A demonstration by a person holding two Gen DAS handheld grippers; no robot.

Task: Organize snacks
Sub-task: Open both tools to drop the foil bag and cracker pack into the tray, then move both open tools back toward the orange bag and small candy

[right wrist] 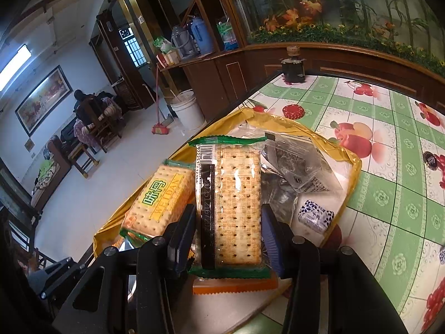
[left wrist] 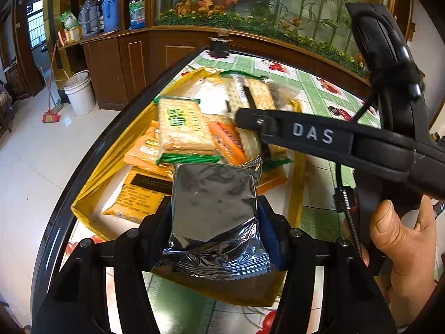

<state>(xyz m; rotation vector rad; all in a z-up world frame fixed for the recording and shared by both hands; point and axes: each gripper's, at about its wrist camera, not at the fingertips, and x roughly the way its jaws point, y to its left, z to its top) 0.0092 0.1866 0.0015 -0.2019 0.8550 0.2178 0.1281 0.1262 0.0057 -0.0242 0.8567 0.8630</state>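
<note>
Left gripper [left wrist: 215, 211] clamped on a silver foil packet [left wrist: 214, 211], held just above the near end of the yellow-rimmed tray [left wrist: 83, 194]; right gripper [right wrist: 228, 231] has a clear-wrapped cracker pack [right wrist: 230, 208] between its fingers, pads close against both long sides, so it reads as a grip, though full pressure on the left pad is hard to confirm; this pack hangs over the middle of the tray

Tray sits on the fruit-print tablecloth [right wrist: 389, 183] close to the table edge, already piled with a second cracker pack [left wrist: 180, 128], orange packets [left wrist: 225, 142] and a yellow packet [left wrist: 133, 194], some overlapping

Risks, as judged:
- foil is slick and crumpled; the jaws pinch it across the soft body, so it could slide out and land off the tray, or on the floor given the near edge
- the two tools are crowded; the right one's finger crosses the left view just beyond the foil packet, so a careless move could knock them together
- a hard squeeze could crack the crackers
- releasing onto the heap could tip loose packs over the low rim

Writing:
- "DAS" in raised letters on the right tool's finger [left wrist: 311, 133]
- "WEIDAN" with green Chinese characters on the second cracker pack
- barcode and a dot-printed date strip on the held cracker pack, digits not reliably legible
- dark panel on the yellow packet, lettering too blurred
- small blue-and-white wrapped sweet [right wrist: 315, 217] in the tray, print unreadable
</note>
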